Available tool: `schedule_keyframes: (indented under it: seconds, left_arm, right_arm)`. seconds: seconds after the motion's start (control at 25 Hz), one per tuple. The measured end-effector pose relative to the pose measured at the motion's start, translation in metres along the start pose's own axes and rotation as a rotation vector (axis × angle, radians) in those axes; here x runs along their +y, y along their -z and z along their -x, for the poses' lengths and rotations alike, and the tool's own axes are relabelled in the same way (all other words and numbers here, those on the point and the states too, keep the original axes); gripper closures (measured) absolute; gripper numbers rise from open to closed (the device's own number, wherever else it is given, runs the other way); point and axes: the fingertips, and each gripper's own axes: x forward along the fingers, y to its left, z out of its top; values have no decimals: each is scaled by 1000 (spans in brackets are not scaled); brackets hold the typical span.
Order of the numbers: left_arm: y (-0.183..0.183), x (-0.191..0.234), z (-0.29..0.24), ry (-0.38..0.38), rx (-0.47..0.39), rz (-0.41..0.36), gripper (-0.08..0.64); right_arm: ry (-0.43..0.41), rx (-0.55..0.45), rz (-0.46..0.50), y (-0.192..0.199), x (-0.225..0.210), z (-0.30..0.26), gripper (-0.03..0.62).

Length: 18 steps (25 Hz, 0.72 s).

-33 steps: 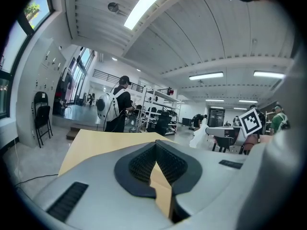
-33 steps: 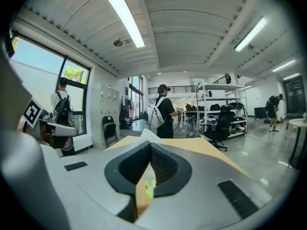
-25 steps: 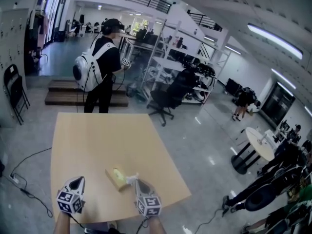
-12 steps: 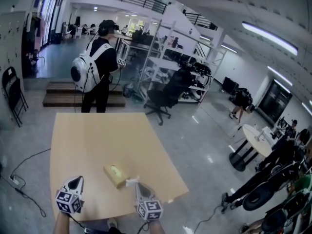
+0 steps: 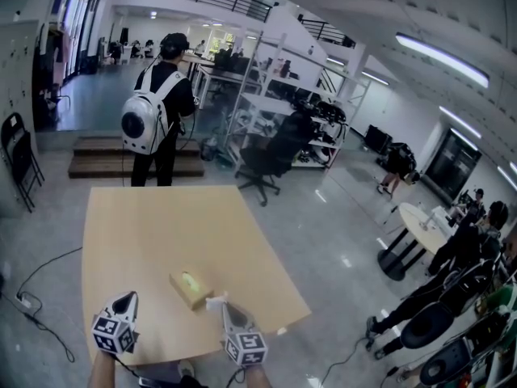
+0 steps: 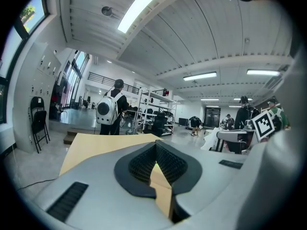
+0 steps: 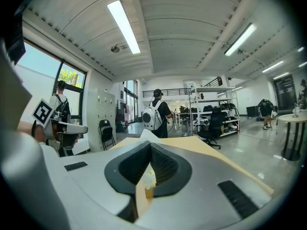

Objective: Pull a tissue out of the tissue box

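The tissue (image 5: pixel 215 301) has come a little farther from the tissue box (image 5: pixel 190 288), clamped in the right gripper (image 5: pixel 224 306) as it draws back toward the person, so the pull looks all but finished. The box lies mid-tabletop (image 5: pixel 161 225), and I cannot tell what is left inside it. The left gripper (image 5: pixel 125 298) hovers nearby, its jaws together on nothing.

Both grippers were held side by side in the near foreground, pointing away and slightly downward. The left gripper (image 5: pixel 126 299) had its jaws together, apparently on nothing. The right gripper (image 5: pixel 221 305), set apart to its right, had its jaws pinched on a white tissue (image 7: pixel 147 136). A forearm (image 5: pixel 100 369) showed behind each gripper.
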Motion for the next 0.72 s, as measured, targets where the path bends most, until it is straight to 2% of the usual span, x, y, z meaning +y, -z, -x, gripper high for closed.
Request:
schedule_keyframes:
  seconds: [0.72]
  left_arm:
    - [0,0,-5,4,6,5,554]
  right_arm:
    - [-16,12,-5,3,5,-7,583]
